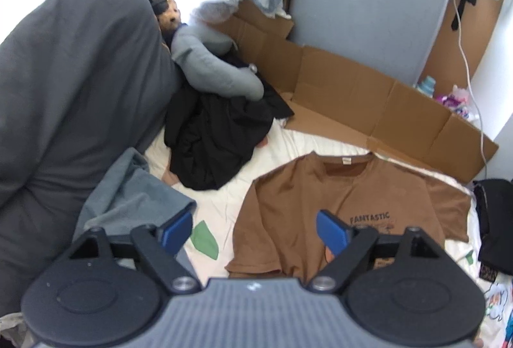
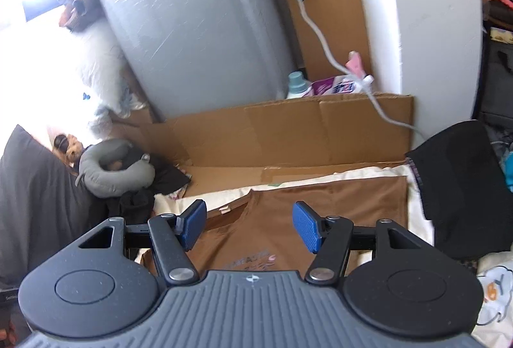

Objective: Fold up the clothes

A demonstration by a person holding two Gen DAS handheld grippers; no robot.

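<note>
Both tongs, left (image 1: pixel 255 232) and right (image 2: pixel 248 226), gaped empty above the flat shirt (image 1: pixel 346 187), collar at twelve o'clock.

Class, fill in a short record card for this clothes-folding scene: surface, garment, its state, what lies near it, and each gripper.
surface: white bed sheet
garment: brown T-shirt, printed side up
state: spread flat, not yet folded
left of it: crumpled black clothing and a grey neck pillow
behind it: flattened cardboard
left gripper: open, nothing between the pads, over the shirt's left edge
right gripper: open, nothing held, above the shirt's collar area
</note>
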